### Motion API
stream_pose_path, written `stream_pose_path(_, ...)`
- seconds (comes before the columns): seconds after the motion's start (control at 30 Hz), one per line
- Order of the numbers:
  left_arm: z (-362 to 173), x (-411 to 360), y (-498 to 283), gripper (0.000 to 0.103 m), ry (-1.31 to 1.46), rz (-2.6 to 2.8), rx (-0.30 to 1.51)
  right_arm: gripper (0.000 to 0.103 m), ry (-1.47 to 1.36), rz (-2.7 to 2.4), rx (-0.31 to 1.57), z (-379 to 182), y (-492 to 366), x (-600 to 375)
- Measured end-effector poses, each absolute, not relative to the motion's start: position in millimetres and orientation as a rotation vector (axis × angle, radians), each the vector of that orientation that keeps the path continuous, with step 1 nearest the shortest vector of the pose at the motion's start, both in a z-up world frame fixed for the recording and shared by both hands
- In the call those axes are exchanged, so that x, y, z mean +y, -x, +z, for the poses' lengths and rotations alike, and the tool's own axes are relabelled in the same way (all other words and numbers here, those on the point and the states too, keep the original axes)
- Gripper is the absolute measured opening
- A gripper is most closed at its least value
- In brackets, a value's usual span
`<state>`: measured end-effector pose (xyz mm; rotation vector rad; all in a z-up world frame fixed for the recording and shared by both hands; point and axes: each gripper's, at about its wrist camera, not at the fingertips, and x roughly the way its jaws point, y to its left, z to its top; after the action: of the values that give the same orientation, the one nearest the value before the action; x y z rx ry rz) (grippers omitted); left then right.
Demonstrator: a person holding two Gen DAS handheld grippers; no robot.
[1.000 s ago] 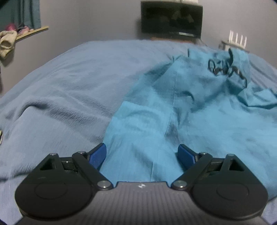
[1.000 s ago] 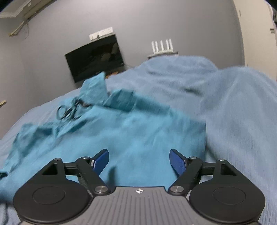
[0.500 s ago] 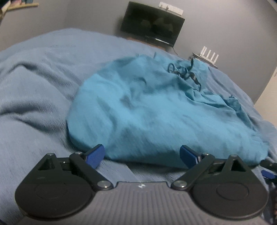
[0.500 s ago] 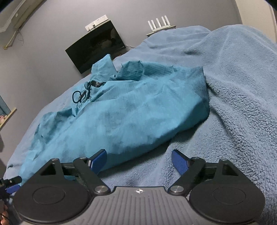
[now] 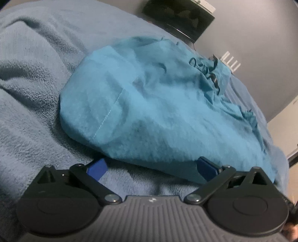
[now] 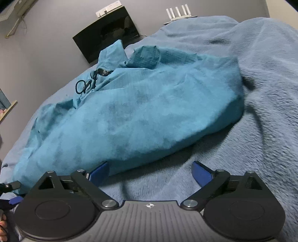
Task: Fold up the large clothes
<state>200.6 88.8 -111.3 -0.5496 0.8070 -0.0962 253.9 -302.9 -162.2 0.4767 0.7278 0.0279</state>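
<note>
A teal garment point(image 5: 149, 115) lies folded in a rumpled heap on the grey-blue blanket point(image 5: 28, 96), its black drawstring point(image 5: 208, 70) at the far end. My left gripper point(image 5: 151, 167) sits at the garment's near folded edge, jaws opening wide, no pad pressing on cloth. In the right wrist view the same garment point(image 6: 139, 115) fills the middle, drawstring point(image 6: 87, 83) at the far left. My right gripper point(image 6: 150, 172) hovers over bare blanket point(image 6: 260, 96) by the garment's near right edge, jaws opening, nothing between them. The left gripper's blue fingertips point(image 6: 14, 200) show at the bottom left.
A dark screen point(image 6: 106, 42) hangs on the grey wall beyond the bed, also seen from the left point(image 5: 178, 16). A white router with antennas point(image 6: 178, 14) stands beside it. A shelf edge point(image 6: 7, 109) shows at far left. The blanket bunches into ridges on both sides.
A second ago cloth lay between the jaws of both grippers. Now the garment rests folded on the blanket, and both grippers have drawn back to its near edge with jaws wider apart.
</note>
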Motion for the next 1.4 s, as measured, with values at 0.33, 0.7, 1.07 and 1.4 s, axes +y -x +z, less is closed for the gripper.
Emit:
stream_pose_path(0.33,-124,118,-214,0.102,0.825,-0.037,0.709,0.096,-0.790,0.013,0.541,-168,-266,-347)
stream_pose_path(0.7,-129,118,-231,0.102,0.816,0.021,0.683,0.074,-0.909,-0.057,0.406,-169,-261,-366)
stream_pose_path(1.07,-133,107,-241,0.067,0.691,0.044,0.673,0.060,-0.845,-0.140,0.491,-184,-296,-371)
stream_pose_path(1.4,-99,105,-210,0.022,0.643,0.007,0.602,0.012,-0.705,-0.104,0.389,-148,-257,-356)
